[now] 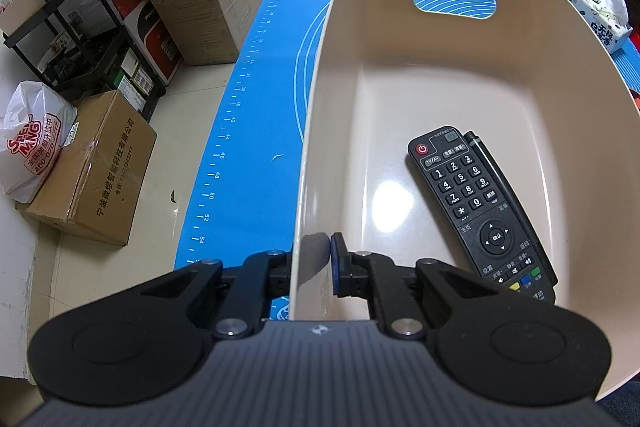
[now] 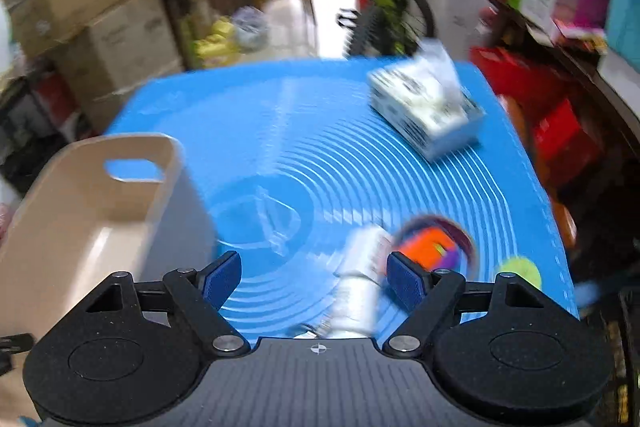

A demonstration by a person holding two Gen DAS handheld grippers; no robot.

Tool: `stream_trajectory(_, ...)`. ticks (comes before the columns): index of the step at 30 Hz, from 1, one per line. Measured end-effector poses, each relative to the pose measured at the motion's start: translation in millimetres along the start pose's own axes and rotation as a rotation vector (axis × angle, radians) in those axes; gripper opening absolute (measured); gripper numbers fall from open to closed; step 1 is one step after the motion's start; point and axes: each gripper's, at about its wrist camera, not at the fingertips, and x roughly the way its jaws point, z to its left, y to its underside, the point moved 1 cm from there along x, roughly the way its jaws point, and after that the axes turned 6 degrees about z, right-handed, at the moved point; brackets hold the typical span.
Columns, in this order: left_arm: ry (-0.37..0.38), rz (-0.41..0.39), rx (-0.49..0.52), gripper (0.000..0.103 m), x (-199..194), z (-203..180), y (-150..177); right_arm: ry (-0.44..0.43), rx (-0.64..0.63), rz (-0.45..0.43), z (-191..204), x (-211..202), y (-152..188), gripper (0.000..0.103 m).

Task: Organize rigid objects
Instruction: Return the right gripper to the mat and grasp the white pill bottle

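Observation:
A beige plastic bin stands on the blue mat. A black remote lies inside it, with a black pen along its far side. My left gripper is shut on the bin's near wall, one finger outside and one inside. The right wrist view is blurred. My right gripper is open and empty above the mat. Below it lie a white tube-like object, an orange and purple toy, a yellow-green ball and a clear plastic piece. The bin is at its left.
A tissue pack sits at the mat's far right and also shows in the left wrist view. Cardboard boxes, a black rack and a plastic bag stand on the floor left of the table. Red crates stand at the right.

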Motion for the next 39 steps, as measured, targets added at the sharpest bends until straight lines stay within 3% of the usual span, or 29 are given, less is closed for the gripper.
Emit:
stream_trajectory(7,0.000,0.000,0.000,0.013,0.0,0.1,0.0,0.029,0.107,0.096,-31.9,41.8,22.7,0.080)
stream_trajectory(12,0.000,0.000,0.000,0.013,0.1,0.3,0.0,0.039,0.100,0.120,-29.4,57.8,34.3,0.076)
stream_trajectory(18,-0.001,0.000,0.001,0.013,0.3,0.6,-0.1,0.046,0.070,0.120,-22.8,62.2,38.5,0.060)
stream_trajectory(21,0.000,0.000,-0.001,0.013,0.4,0.9,-0.2,0.063,0.046,0.112,-21.1,60.8,39.1,0.045)
stream_trajectory(31,-0.001,0.000,0.001,0.013,0.5,0.4,-0.1,0.062,0.022,0.071,-21.3,45.0,39.6,0.045)
stream_trajectory(39,0.000,-0.001,0.000,0.013,0.5,1.4,0.1,0.013,-0.010,-0.024,-8.3,6.6,23.8,0.045)
